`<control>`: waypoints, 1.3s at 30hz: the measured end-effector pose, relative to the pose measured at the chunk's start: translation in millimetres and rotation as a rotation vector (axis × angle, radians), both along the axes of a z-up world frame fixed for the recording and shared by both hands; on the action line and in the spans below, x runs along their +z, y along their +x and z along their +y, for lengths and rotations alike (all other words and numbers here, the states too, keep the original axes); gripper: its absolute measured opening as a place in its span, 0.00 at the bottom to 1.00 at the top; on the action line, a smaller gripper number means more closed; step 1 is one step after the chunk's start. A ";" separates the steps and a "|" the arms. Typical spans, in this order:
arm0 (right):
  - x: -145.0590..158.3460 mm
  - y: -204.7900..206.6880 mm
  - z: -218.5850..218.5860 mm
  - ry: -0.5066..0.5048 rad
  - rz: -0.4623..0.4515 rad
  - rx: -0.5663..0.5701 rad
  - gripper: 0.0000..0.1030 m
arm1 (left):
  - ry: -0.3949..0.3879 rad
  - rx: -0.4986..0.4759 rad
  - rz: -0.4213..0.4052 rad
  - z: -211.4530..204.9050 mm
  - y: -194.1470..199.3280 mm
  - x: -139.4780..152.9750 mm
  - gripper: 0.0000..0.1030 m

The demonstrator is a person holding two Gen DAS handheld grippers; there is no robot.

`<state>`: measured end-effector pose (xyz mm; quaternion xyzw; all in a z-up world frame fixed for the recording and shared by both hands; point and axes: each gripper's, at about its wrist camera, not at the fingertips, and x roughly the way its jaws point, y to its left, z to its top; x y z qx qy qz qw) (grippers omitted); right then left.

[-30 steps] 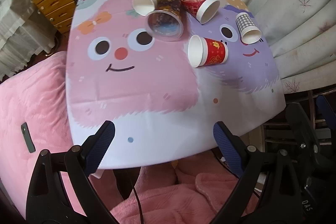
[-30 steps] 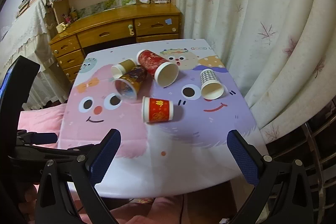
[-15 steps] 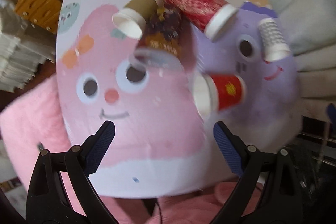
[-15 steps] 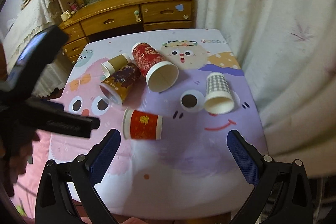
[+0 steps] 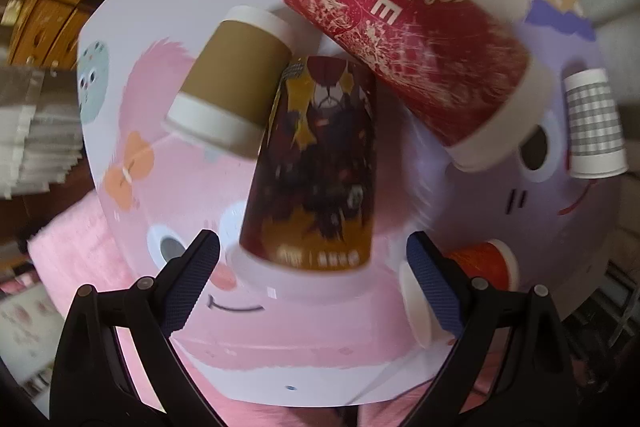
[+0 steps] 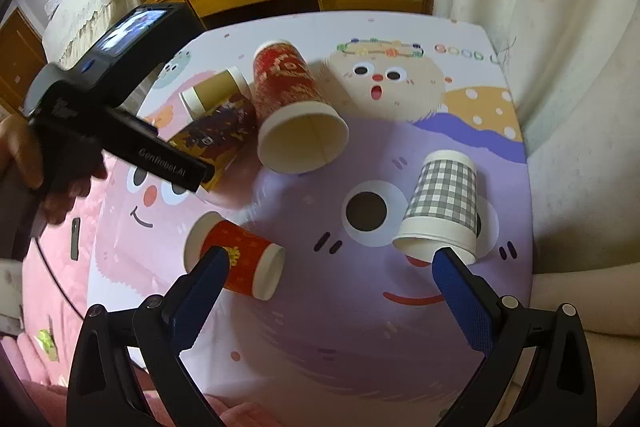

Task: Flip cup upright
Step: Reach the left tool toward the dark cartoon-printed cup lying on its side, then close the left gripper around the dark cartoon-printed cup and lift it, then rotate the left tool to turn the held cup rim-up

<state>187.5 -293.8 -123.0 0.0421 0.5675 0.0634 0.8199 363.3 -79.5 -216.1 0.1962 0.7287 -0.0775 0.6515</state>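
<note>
Cartoon-print table [image 6: 420, 347]: five paper cups [image 6: 442, 205] lying on sides.

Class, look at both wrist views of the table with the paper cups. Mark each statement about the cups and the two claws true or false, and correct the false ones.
1. All five cups lie on their sides. True.
2. The left claw is shut on the dark patterned cup. False: it is open, holding nothing.
3. The checked cup lies apart from the other cups. True.
4. The large red cup stands upright. False: it lies tipped, mouth towards the camera.
5. The right claw is open. True.
</note>
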 end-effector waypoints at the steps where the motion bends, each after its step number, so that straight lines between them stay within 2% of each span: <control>1: -1.9 0.0 -2.4 0.005 0.005 -0.004 1.00 | 0.016 -0.026 0.015 -3.0 5.2 -6.1 0.91; 4: -6.8 -0.5 -8.1 0.022 0.018 -0.022 1.00 | 0.028 -0.066 0.032 -6.1 11.4 -15.8 0.90; 6: -10.2 0.1 -10.7 0.025 0.025 -0.033 1.00 | 0.023 -0.068 0.041 -7.5 14.3 -20.4 0.85; 8: -6.5 -9.3 -8.2 0.033 0.028 -0.043 1.00 | 0.008 -0.071 0.057 -7.9 12.1 -22.9 0.70; 10: -3.6 -12.9 -5.1 0.032 0.026 -0.052 1.00 | -0.001 -0.074 0.056 -7.2 14.4 -23.5 0.69; 15: 4.5 -22.4 10.2 0.028 0.007 -0.070 1.00 | -0.094 -0.085 0.038 -0.5 12.2 -10.6 0.69; 19: 12.9 -28.4 28.9 -0.009 -0.025 -0.094 1.00 | -0.152 -0.151 -0.030 8.6 4.6 12.6 0.68; 24: 31.5 -45.6 59.0 -0.083 -0.090 -0.185 1.00 | -0.279 -0.191 -0.084 33.6 -9.6 50.6 0.67; 26: 39.5 -57.0 72.9 -0.075 -0.114 -0.259 1.00 | -0.310 -0.201 -0.125 36.9 -19.6 70.1 0.67; 30: 50.2 -81.1 98.5 -0.017 -0.150 -0.381 1.00 | -0.429 -0.245 -0.191 55.4 -50.6 110.1 0.67; 34: 61.6 -112.2 119.6 -0.001 -0.202 -0.466 1.00 | -0.498 -0.419 -0.242 66.6 -93.1 142.8 0.67; 37: 66.2 -137.6 127.1 -0.006 -0.235 -0.510 1.00 | -0.536 -0.606 -0.275 69.3 -124.6 152.8 0.67; 39: 67.3 -155.3 129.7 -0.018 -0.252 -0.535 1.00 | -0.577 -0.753 -0.252 70.9 -149.8 153.5 0.67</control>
